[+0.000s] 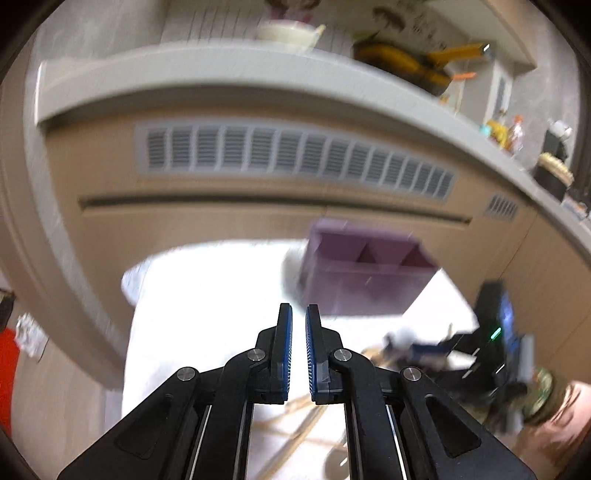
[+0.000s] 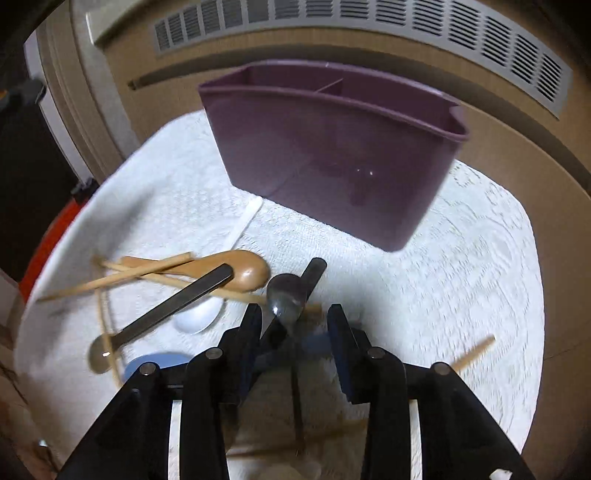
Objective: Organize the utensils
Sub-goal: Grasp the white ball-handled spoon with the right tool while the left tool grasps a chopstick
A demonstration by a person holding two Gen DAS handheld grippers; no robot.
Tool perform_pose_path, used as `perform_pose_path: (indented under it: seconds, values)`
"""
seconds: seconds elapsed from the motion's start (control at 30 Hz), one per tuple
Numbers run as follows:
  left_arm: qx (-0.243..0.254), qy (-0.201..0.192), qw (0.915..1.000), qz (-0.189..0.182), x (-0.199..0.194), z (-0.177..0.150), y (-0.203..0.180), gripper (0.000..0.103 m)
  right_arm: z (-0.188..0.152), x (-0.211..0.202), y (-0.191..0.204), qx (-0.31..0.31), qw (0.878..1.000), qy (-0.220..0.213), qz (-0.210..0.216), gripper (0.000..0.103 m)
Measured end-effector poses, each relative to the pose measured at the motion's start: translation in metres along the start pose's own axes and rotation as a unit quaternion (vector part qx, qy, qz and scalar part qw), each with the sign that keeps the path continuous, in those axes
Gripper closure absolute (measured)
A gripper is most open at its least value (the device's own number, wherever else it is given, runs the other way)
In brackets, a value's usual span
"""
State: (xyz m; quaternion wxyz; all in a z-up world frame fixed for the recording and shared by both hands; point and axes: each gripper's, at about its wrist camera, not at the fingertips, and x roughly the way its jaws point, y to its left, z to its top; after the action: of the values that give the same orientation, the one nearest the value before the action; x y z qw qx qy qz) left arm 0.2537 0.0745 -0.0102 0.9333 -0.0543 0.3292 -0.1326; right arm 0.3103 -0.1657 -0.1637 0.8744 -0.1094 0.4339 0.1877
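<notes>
A purple divided caddy (image 2: 332, 155) stands on a white towel (image 2: 461, 288); it also shows in the left wrist view (image 1: 362, 273). Utensils lie in a pile in front of it: a wooden spoon (image 2: 243, 273), wooden chopsticks (image 2: 122, 275), a dark metal spoon (image 2: 162, 317), a white spoon (image 2: 199, 317) and another dark spoon (image 2: 291, 295). My right gripper (image 2: 293, 314) is open, low over the pile, straddling that dark spoon. My left gripper (image 1: 298, 317) is almost closed and empty, held above the towel. The right gripper shows in the left wrist view (image 1: 417, 347).
A beige cabinet front with a grey vent (image 2: 369, 22) rises behind the towel. A blue lid-like object (image 2: 155, 363) lies at the pile's near left. One chopstick (image 2: 474, 352) lies apart on the right. The counter above (image 1: 221, 70) carries a bowl, pan and jars.
</notes>
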Motion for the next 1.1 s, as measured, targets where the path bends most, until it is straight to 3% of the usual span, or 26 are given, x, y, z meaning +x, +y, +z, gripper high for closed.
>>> perform_pose_path:
  seconds: [0.07, 0.13, 0.3, 0.43, 0.6, 0.67, 0.73, 0.77, 1.0, 1.1]
  values:
    - [-0.003, 0.03, 0.9995, -0.003, 0.004, -0.018, 0.01, 0.084, -0.003, -0.003, -0.001, 0.001, 1.0, 0.001, 0.004, 0.068]
    - [-0.009, 0.047, 0.9988, -0.005, 0.008, -0.035, 0.014, 0.058, -0.013, -0.018, -0.006, 0.013, 1.0, -0.002, 0.012, 0.068]
    - [-0.031, 0.073, 0.9964, -0.03, 0.022, -0.068, 0.007, 0.05, -0.062, -0.056, -0.016, 0.045, 0.999, -0.004, 0.009, 0.064]
    - [-0.031, 0.066, 0.9967, -0.036, 0.03, -0.071, -0.009, 0.036, -0.085, -0.059, -0.023, 0.08, 0.997, 0.0, 0.006, 0.064]
    - [-0.006, 0.052, 0.9985, -0.017, 0.022, -0.071, -0.011, 0.034, -0.082, -0.043, -0.011, 0.067, 0.998, 0.0, 0.007, 0.064]
    - [-0.002, 0.047, 0.9989, -0.008, 0.017, -0.074, -0.006, 0.034, -0.079, -0.033, 0.001, 0.038, 0.999, 0.008, -0.017, 0.069]
    - [-0.005, 0.049, 0.9987, -0.011, 0.013, -0.079, 0.0, 0.033, -0.078, -0.035, 0.005, 0.021, 0.999, 0.005, -0.027, 0.082]
    - [-0.005, 0.05, 0.9986, -0.015, 0.013, -0.082, 0.001, 0.033, -0.076, -0.037, 0.005, 0.021, 1.0, 0.005, -0.022, 0.082]
    - [0.055, 0.056, 0.9927, -0.091, 0.019, -0.094, -0.028, 0.025, -0.042, -0.092, 0.004, 0.009, 0.996, -0.079, -0.027, 0.082]
    - [0.097, 0.083, 0.9874, -0.093, 0.033, -0.1, -0.047, 0.025, -0.027, -0.107, 0.0, 0.018, 0.993, -0.113, -0.025, 0.082]
